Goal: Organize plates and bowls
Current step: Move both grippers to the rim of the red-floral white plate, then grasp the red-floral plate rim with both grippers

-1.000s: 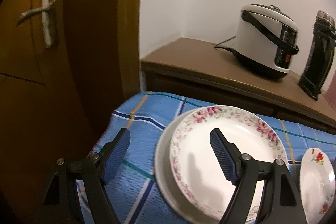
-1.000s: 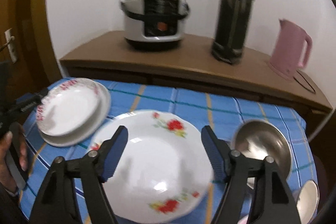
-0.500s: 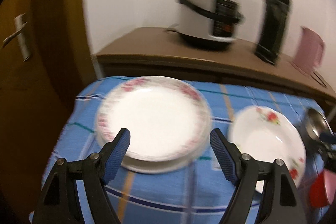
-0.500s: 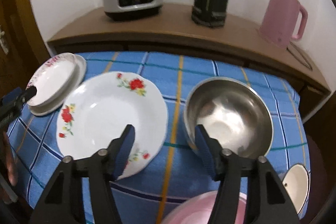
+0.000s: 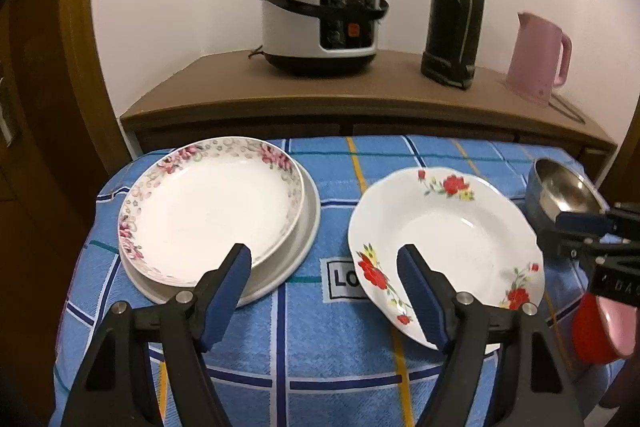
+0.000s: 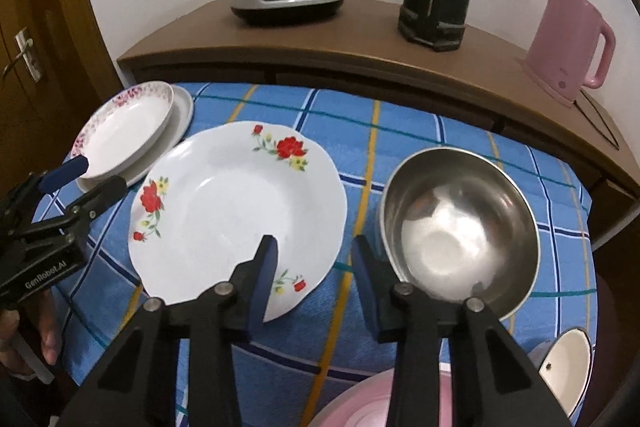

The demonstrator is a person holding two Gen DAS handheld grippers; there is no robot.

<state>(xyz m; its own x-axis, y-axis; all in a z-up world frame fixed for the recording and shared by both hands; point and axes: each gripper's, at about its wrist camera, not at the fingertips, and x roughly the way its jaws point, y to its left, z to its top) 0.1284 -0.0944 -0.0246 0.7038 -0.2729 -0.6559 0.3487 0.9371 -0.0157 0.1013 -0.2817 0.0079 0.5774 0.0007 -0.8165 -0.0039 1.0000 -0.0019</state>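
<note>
A pink-flowered plate (image 5: 212,203) sits on a plain white plate (image 5: 308,227) at the table's left; the stack also shows in the right wrist view (image 6: 124,131). A white plate with red roses (image 5: 444,239) (image 6: 240,211) lies mid-table. A steel bowl (image 6: 460,227) (image 5: 564,195) stands to its right. My left gripper (image 5: 324,259) is open and empty, hovering between the stack and the rose plate. My right gripper (image 6: 314,251) is open and empty, over the gap between the rose plate's near rim and the steel bowl.
The table wears a blue checked cloth (image 5: 320,347). Behind it a brown sideboard (image 5: 360,103) holds a rice cooker (image 5: 320,15), a black flask (image 5: 456,7) and a pink kettle (image 5: 540,55). A pink bowl (image 6: 360,407) and a small white-lined dish (image 6: 564,363) sit at the near right. A door is at the left.
My left gripper swung right from the stacked plates, now facing between the stack and the rose plate. My right gripper moved right toward the steel bowl and its jaws narrowed.
</note>
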